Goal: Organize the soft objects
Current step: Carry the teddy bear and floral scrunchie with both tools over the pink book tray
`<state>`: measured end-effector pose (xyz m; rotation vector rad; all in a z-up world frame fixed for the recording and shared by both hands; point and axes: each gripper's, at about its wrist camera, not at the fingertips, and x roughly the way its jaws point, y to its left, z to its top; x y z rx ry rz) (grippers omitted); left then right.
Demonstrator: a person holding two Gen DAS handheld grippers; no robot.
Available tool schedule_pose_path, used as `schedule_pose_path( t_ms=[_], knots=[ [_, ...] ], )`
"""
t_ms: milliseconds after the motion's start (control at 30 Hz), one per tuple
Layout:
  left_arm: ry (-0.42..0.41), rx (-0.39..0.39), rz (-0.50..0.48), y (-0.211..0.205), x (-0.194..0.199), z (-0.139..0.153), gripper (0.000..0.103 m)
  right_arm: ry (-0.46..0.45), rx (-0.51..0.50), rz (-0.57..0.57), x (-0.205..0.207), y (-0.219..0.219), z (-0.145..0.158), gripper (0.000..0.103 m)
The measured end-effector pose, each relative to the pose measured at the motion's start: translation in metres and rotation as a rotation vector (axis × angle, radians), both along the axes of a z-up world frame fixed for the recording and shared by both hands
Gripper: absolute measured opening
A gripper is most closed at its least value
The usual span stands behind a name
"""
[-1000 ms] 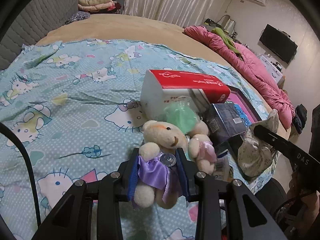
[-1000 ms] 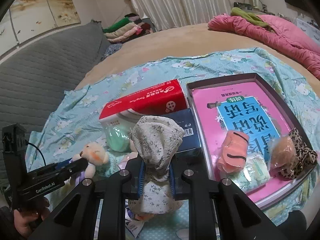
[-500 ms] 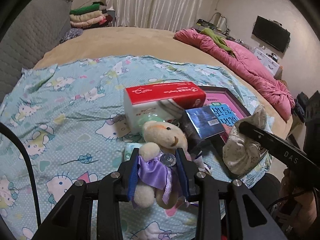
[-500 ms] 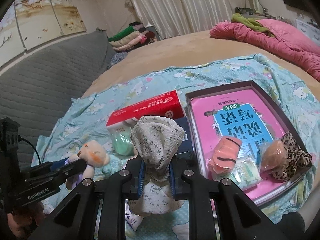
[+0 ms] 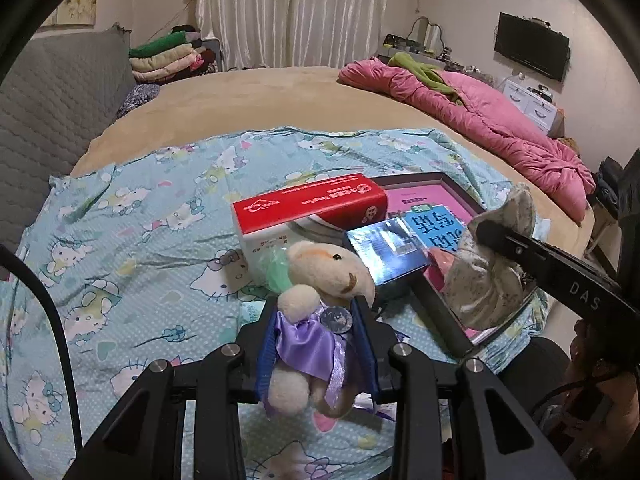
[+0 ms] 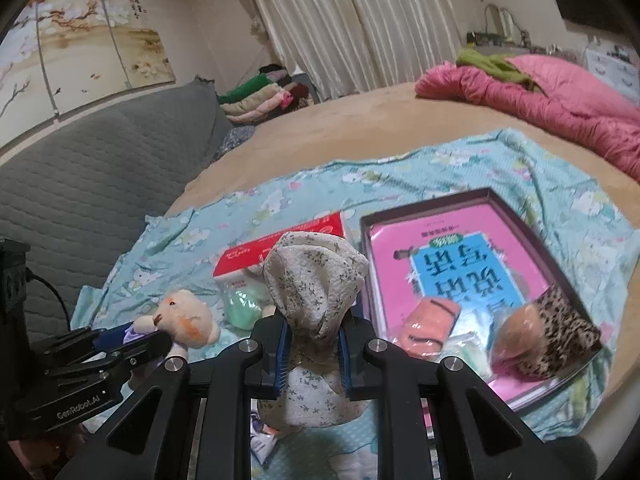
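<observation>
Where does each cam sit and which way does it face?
Left wrist: sits on the left gripper, angled down across the cartoon-cat bedsheet toward the curtains; own black fingers clamp a cream teddy bear in purple satin; the right gripper enters from the right.
Right wrist: sits on the right gripper, same heading; own fingers clamp a grey floral cloth pouch; the left gripper shows lower left.
Shared: bear, pouch, red-topped tissue box, dark-rimmed tray with pink book.
</observation>
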<state>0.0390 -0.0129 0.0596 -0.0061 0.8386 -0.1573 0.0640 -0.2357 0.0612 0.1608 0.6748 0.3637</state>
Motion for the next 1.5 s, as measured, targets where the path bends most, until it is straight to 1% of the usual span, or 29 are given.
schedule_pose_path(
  t_ms=[200,367,600,733,900,1000,1133,1500],
  knots=[
    [-0.016,0.027,-0.023,-0.015,-0.003,0.011,0.036,-0.047,-0.002,0.002,-0.005,-0.005,0.012,0.02],
    [-0.041,0.065,-0.016,-0.027,-0.004,0.02,0.036,-0.079,0.0,-0.004,-0.008,-0.012,0.02,0.02],
    [-0.055,0.068,-0.031,-0.041,-0.004,0.029,0.036,-0.112,0.022,-0.039,-0.01,-0.031,0.031,0.02],
    [-0.074,0.068,-0.059,-0.052,-0.004,0.033,0.036,-0.125,0.036,-0.076,-0.011,-0.049,0.036,0.02],
    [-0.077,0.073,-0.085,-0.067,-0.004,0.035,0.036,-0.138,0.046,-0.126,-0.011,-0.069,0.041,0.02],
    [-0.076,0.071,-0.103,-0.076,-0.002,0.036,0.036,-0.142,0.059,-0.153,-0.01,-0.081,0.043,0.02],
    [-0.065,0.05,-0.131,-0.09,0.003,0.036,0.036,-0.152,0.065,-0.187,-0.012,-0.093,0.045,0.02],
    [-0.045,0.057,-0.188,-0.125,0.007,0.032,0.036,-0.146,0.109,-0.268,-0.01,-0.128,0.04,0.02]
  ],
)
